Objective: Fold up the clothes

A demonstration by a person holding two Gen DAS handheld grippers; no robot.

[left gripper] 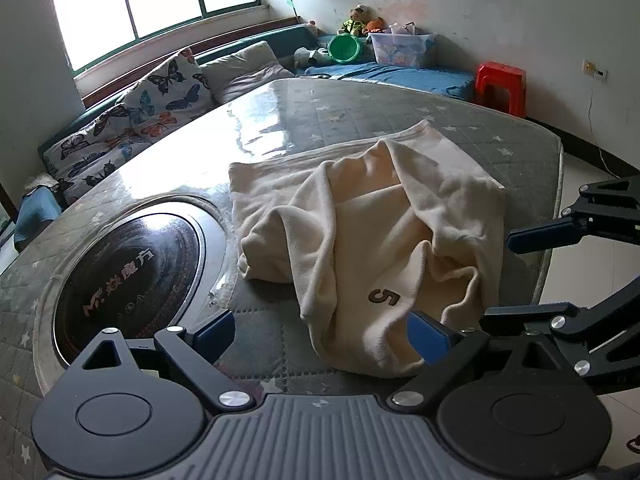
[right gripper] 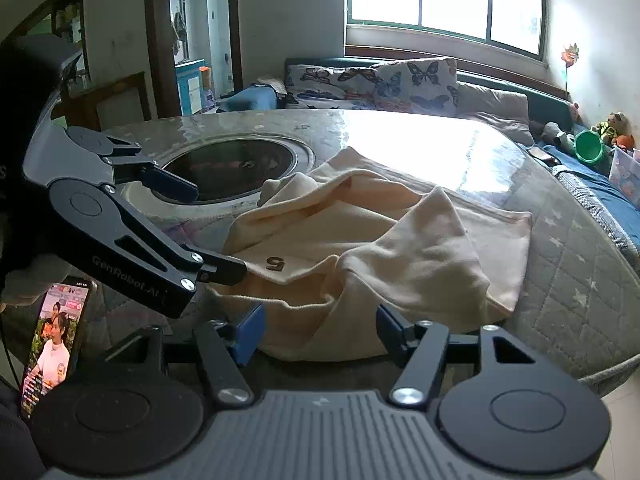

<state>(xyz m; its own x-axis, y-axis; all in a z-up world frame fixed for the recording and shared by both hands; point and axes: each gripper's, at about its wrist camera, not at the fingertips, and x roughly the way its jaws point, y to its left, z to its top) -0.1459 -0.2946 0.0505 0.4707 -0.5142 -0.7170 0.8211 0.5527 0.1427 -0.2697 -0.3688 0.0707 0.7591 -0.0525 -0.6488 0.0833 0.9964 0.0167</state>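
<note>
A cream garment (left gripper: 380,216) lies crumpled and half folded on the round table (left gripper: 320,120), a dark "5" (left gripper: 384,298) printed near its front edge. My left gripper (left gripper: 320,336) is open wide at that edge. Its right pad (left gripper: 428,336) is against the cloth and its left pad (left gripper: 216,332) stands clear over the table. My right gripper (left gripper: 516,276) comes in from the right edge of the left wrist view. In the right wrist view, the right gripper (right gripper: 322,332) is open with the garment's (right gripper: 400,240) near hem lying loose between its fingers. The left gripper (right gripper: 200,228) is open beside the "5" (right gripper: 275,265).
A black glass cooker disc (left gripper: 128,276) is set into the table's middle. A phone (right gripper: 52,340) with its screen lit leans at the near left. Butterfly cushions (left gripper: 152,100) line a sofa behind the table. A red stool (left gripper: 500,86) stands on the floor beyond it.
</note>
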